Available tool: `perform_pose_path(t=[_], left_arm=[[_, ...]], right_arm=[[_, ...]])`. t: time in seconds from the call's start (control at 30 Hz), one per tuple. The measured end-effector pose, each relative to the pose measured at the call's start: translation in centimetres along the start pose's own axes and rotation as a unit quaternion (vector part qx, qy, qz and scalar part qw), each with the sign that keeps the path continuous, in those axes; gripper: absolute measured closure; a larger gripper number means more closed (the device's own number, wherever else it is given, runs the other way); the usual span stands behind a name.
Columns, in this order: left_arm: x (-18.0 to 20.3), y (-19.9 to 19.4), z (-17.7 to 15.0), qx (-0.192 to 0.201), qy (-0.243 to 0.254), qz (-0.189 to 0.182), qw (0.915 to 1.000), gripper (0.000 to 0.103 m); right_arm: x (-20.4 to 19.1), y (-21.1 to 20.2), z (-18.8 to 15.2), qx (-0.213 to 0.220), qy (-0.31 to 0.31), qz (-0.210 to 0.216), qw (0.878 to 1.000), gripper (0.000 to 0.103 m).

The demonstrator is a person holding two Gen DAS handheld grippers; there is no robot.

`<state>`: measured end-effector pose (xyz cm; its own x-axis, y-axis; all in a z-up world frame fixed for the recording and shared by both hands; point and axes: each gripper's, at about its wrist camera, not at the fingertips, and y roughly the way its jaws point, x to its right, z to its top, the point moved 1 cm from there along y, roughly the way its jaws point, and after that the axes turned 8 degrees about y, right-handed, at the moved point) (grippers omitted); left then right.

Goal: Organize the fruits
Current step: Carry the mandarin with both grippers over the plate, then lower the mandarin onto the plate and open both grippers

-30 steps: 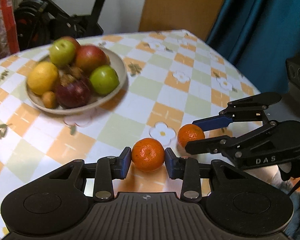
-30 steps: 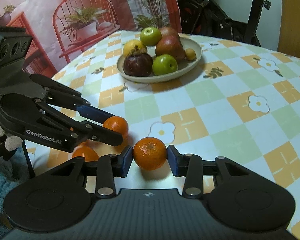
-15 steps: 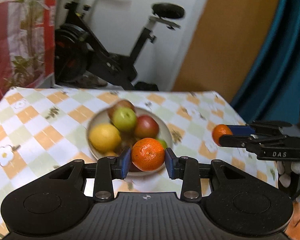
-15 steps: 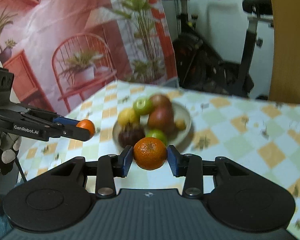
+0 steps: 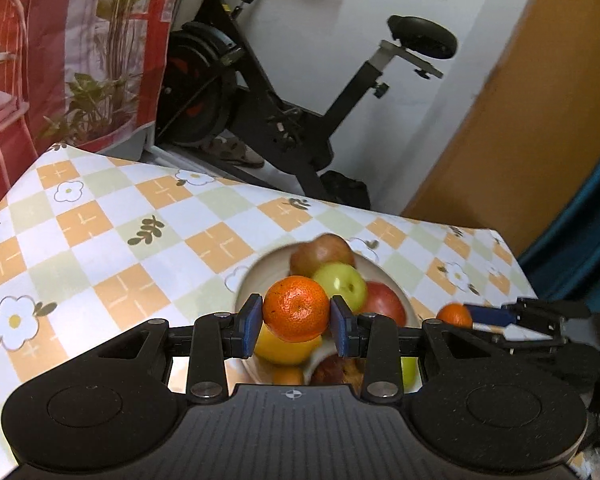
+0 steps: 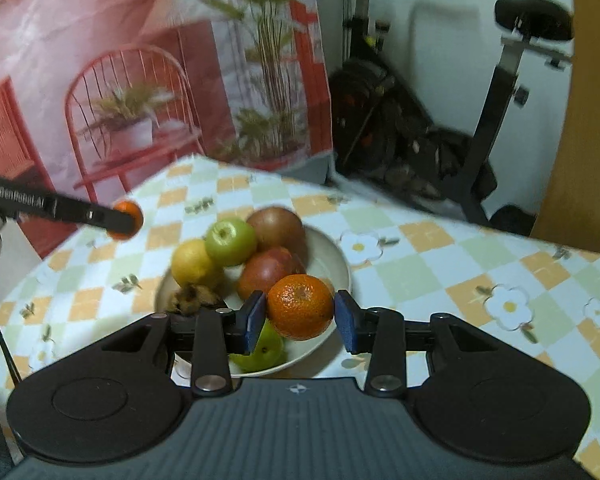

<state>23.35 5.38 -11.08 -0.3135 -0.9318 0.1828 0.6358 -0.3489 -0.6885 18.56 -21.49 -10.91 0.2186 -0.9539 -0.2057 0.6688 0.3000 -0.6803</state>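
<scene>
- The left claw (image 5: 296, 322) is clamped on a mandarin (image 5: 296, 309), its blue pads pressing the fruit's two sides — a grip across the middle that likely stops a round thing from rolling out.
- That mandarin hangs above the fruit bowl (image 5: 256, 276), over the yellow fruit (image 5: 286, 348) and beside the green apple (image 5: 340, 286); it touches none of them as far as the view shows.
- The right claw (image 6: 300, 317) grips a second mandarin (image 6: 300, 307) the same way, above the bowl's near rim (image 6: 338, 268), over a second green apple (image 6: 262, 350).
- Both fruits are held high, probably so the pile is cleared before either is lowered.
- The bowl is already heaped — free space looks scarce, so each mandarin will likely need a hollow, or it may roll onto the table (image 5: 112, 248).
- An exercise bike (image 5: 300, 104) stands behind, well apart.
</scene>
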Motion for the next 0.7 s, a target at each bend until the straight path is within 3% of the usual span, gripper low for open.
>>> perform_pose_path(t=[0.27,0.7], left_arm=[[-1.6,3.9,1.1,-0.016,-0.02,0.002,0.9997,0.065],[-1.4,7.5,1.4,-0.042,-0.009,0.011,0.999,0.065]], right_arm=[[1.0,3.6,0.0,-0.037,-0.02,-0.012,0.999,0.062],[-0.5,5.1,-0.5,-0.05,-0.099,-0.018,0.994,0.062]])
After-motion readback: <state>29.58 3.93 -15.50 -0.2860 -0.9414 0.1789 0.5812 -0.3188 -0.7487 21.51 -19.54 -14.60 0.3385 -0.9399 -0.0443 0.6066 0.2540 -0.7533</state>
